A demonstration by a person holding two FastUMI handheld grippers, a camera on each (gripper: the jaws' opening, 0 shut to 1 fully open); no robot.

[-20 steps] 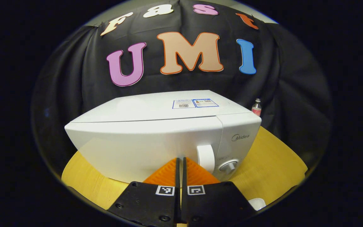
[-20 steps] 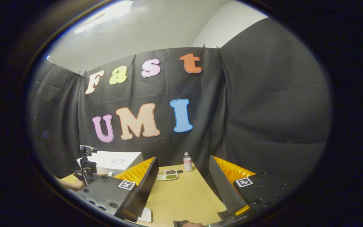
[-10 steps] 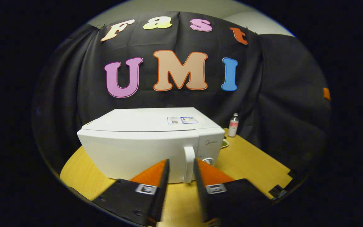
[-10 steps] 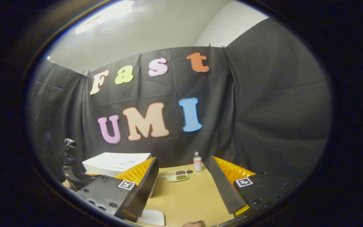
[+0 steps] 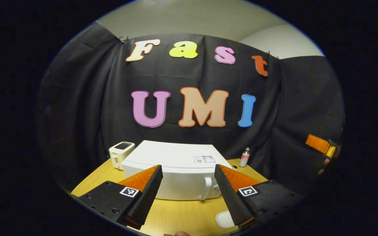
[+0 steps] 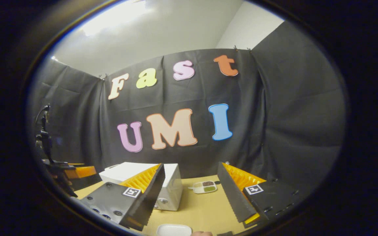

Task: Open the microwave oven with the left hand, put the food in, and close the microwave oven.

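A smooth, glossy white plastic microwave oven (image 5: 176, 178) is seen on a matt, light wood-grain table (image 5: 182, 216); ridged plastic is shown on the left gripper's fingers (image 5: 149, 193), and a matt black cloth wall (image 6: 294, 114) is creased

Microwave ovens I count: one (image 5: 176, 177)
Toasters I see: one (image 5: 120, 153)
Bottles: one (image 5: 244, 157)
Food trays: one (image 6: 204, 187)
Tongs I run: two (image 5: 189, 193) (image 6: 192, 193)

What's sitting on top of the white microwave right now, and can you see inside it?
The white box-shaped microwave carries only a small printed sticker on its flat top. Its door is shut, with the white handle untouched, so the inside is hidden.
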